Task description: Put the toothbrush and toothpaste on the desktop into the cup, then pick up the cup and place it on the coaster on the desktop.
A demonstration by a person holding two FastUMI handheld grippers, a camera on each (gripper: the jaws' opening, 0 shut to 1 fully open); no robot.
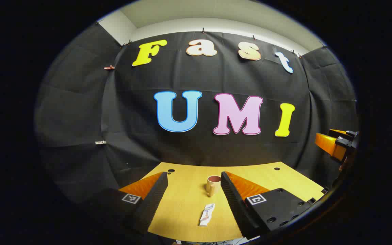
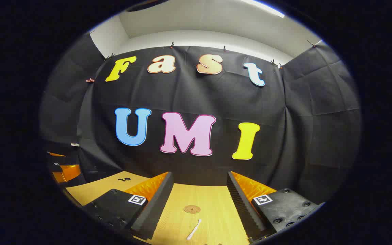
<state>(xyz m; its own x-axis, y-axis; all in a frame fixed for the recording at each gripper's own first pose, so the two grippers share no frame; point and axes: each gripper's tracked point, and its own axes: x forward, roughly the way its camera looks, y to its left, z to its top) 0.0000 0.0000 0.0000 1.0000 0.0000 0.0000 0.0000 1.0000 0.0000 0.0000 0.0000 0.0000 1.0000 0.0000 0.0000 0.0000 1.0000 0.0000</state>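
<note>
Two grippers spread, nothing held.
Left gripper (image 1: 193,190): toothpaste (image 1: 206,214) lies lengthwise dead ahead, cup (image 1: 213,184) beyond; right gripper (image 2: 199,192) faces toothbrush (image 2: 194,229), coaster (image 2: 192,209) beyond.

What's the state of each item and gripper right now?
cup: upright on the desk, nothing sticking out of it
toothpaste: lying flat, not in the cup
toothbrush: lying flat on the desk
coaster: bare
left gripper: fingers open
right gripper: fingers open
</note>
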